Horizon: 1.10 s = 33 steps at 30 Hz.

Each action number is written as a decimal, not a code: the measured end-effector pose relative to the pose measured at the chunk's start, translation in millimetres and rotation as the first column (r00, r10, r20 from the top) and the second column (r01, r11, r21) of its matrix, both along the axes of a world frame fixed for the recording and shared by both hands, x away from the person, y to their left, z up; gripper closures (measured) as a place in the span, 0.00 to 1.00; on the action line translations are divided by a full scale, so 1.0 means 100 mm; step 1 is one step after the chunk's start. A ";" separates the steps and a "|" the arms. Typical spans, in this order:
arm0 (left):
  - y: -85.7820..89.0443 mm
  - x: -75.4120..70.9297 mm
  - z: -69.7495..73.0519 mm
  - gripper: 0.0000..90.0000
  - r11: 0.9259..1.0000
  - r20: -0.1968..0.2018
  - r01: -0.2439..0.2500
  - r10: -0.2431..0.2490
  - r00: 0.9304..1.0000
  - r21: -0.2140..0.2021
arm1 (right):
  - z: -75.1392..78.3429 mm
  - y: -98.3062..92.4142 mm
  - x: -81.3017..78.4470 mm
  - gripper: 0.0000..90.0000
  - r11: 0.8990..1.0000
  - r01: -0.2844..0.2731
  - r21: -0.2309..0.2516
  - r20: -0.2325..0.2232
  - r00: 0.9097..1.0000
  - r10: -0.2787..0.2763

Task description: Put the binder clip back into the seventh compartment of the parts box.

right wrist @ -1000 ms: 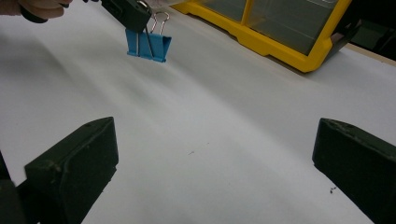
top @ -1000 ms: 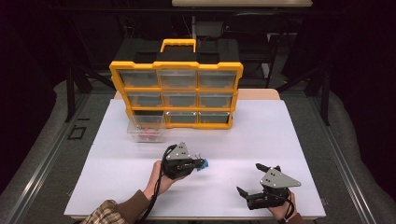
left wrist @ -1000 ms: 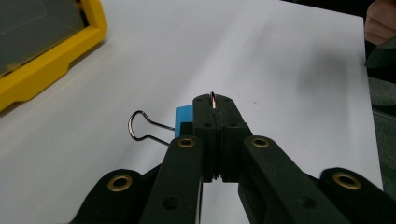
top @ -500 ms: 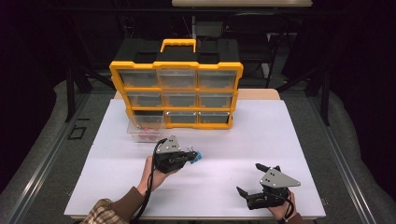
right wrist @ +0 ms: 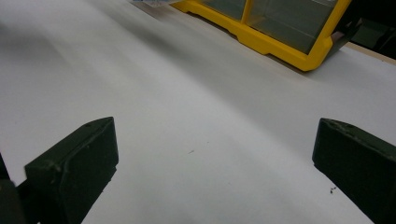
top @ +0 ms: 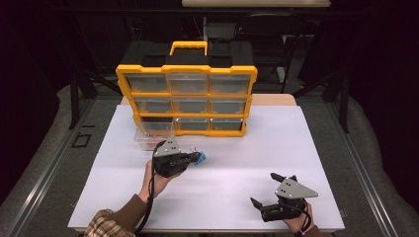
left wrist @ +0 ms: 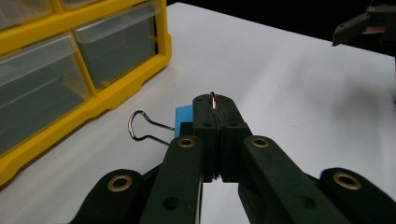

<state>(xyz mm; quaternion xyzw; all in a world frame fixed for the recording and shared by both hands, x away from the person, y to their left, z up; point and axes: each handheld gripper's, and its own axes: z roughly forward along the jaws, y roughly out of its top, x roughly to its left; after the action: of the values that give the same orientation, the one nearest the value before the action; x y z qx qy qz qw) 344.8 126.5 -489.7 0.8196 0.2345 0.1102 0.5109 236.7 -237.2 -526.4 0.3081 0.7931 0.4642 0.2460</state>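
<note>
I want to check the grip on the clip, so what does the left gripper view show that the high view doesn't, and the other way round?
Left gripper view alone: the left claw shut on one wire handle of the blue binder clip, the other handle looping out to the side.

High view alone: the whole yellow drawer cabinet with its handle, a clear drawer pulled out onto the table, and the person's plaid sleeve.

Both: the clip, the cabinet's lower drawers, the white table and the open right claw.

Blue binder clip (left wrist: 183,120); yellow organizer (top: 187,98); white table (top: 276,148); sleeve (top: 106,225) seemingly plaid.
</note>
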 end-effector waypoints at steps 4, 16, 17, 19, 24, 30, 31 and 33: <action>0.06 0.02 0.05 0.99 1.000 0.015 -0.019 0.019 1.000 -0.011 | 0.00 0.00 0.00 0.00 1.000 -0.001 -0.002 0.001 1.000 0.001; 0.23 0.09 0.15 0.99 0.996 0.027 -0.061 0.063 0.998 -0.071 | -0.01 0.02 0.01 0.00 1.000 0.001 0.000 -0.011 1.000 -0.001; 0.24 0.09 0.16 0.99 0.995 0.034 -0.063 0.065 0.997 -0.072 | -0.01 0.02 0.01 0.00 1.000 0.002 0.002 -0.008 1.000 -0.002; 0.26 0.11 0.19 0.99 0.994 0.041 -0.073 0.077 0.996 -0.081 | -0.01 0.02 0.01 0.00 1.000 0.001 0.004 -0.007 1.000 -0.001; 0.37 0.14 0.26 0.99 0.987 0.058 -0.103 0.111 0.992 -0.120 | -0.01 0.01 0.02 0.00 1.000 -0.002 0.002 -0.011 1.000 0.002; 0.53 0.17 0.35 0.99 0.976 0.089 -0.152 0.167 0.982 -0.158 | -0.01 0.02 0.02 0.00 1.000 -0.001 -0.004 -0.012 1.000 0.001; 0.56 0.17 0.36 0.99 0.973 0.091 -0.163 0.180 0.979 -0.163 | -0.01 0.02 0.02 0.00 1.000 -0.002 -0.007 -0.009 1.000 0.002; 0.62 0.18 0.37 0.99 0.968 0.088 -0.179 0.196 0.977 -0.175 | -0.01 0.03 0.01 0.00 1.000 -0.005 -0.009 -0.007 1.000 0.005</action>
<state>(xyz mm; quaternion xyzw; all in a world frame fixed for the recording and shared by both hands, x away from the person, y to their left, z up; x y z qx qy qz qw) 362.6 188.4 -452.4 0.7413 0.2923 0.1810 0.5765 238.0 -234.5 -527.3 0.3066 0.7967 0.4604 0.2435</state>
